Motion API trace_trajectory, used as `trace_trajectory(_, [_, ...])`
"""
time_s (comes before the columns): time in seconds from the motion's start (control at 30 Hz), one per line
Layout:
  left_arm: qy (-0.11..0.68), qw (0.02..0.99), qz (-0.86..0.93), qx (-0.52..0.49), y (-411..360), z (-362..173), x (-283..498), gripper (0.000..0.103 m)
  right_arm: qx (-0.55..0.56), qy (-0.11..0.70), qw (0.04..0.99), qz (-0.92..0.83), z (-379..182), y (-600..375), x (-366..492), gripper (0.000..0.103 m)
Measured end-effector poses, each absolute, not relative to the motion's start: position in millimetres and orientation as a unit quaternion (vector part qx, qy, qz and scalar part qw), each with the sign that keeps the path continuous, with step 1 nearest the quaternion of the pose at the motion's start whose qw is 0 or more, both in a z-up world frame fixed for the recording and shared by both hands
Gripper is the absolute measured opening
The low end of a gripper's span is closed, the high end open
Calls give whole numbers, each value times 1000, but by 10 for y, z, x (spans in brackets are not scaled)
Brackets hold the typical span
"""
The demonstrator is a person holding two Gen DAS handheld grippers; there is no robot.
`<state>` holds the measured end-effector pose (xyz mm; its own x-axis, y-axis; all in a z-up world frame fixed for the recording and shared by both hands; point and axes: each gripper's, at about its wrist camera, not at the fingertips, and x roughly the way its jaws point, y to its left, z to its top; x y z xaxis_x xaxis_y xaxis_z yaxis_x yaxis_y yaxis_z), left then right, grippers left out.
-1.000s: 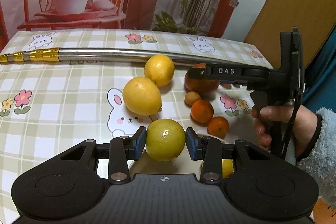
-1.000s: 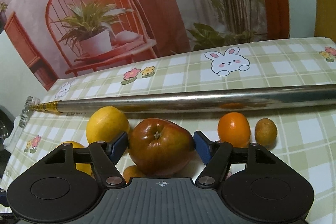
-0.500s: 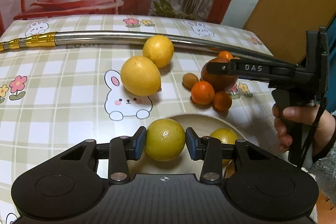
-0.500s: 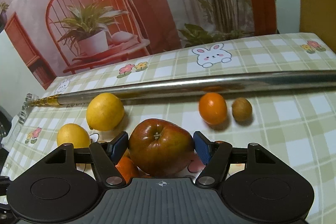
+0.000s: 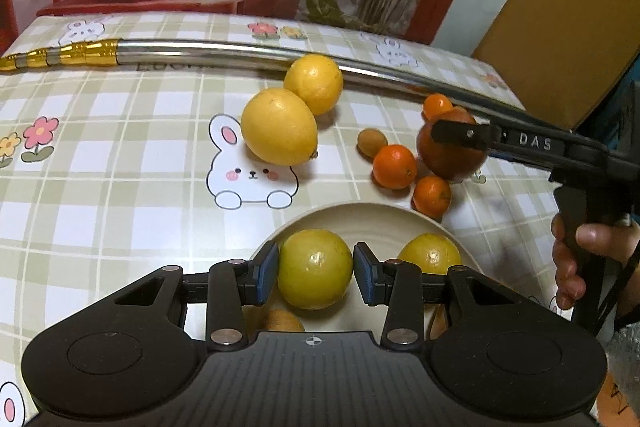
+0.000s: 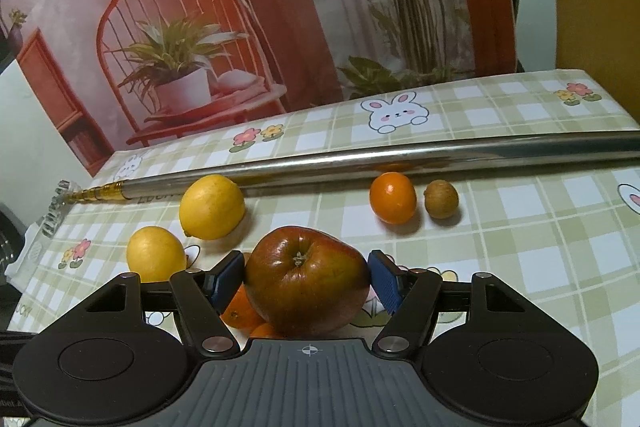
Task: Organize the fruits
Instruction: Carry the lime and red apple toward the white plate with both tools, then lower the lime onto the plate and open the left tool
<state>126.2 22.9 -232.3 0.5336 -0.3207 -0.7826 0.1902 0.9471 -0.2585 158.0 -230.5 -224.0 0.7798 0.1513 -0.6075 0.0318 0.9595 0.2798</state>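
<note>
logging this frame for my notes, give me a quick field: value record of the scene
left gripper: shut on a yellow-green lemon, over the plate
right gripper: shut on a red apple, above the table
plate: beige, holds another lemon; more fruit in it is mostly hidden
loose on tablecloth: two yellow lemons, three small oranges, a small brown fruit
metal pole: lies across the table behind the fruit
hand: grips the right gripper's handle

A long metal pole (image 5: 224, 51) with a gold end lies across the checked bunny-print tablecloth (image 5: 100, 163).
</note>
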Motion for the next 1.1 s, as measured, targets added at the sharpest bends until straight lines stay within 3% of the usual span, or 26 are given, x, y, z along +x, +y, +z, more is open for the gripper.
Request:
trace_trajectory(0.7, [415, 900, -109, -73, 447, -1959, 741, 46, 134, 297, 944, 52, -1788, -1939, 817, 64])
trace_trajectory(0.77, [409, 903, -100, -80, 509, -1921, 649, 53, 140, 296, 943, 59, -1766, -1850, 716, 64])
trace_trajectory(0.9, [404, 907, -87, -82, 612, -1866, 479, 54, 141, 304, 939, 72, -1767, -1639, 535, 64])
trace_trajectory(1.1, [388, 915, -74, -78, 731, -1783, 295, 66, 113, 326, 934, 93, -1808, -1291, 303, 64])
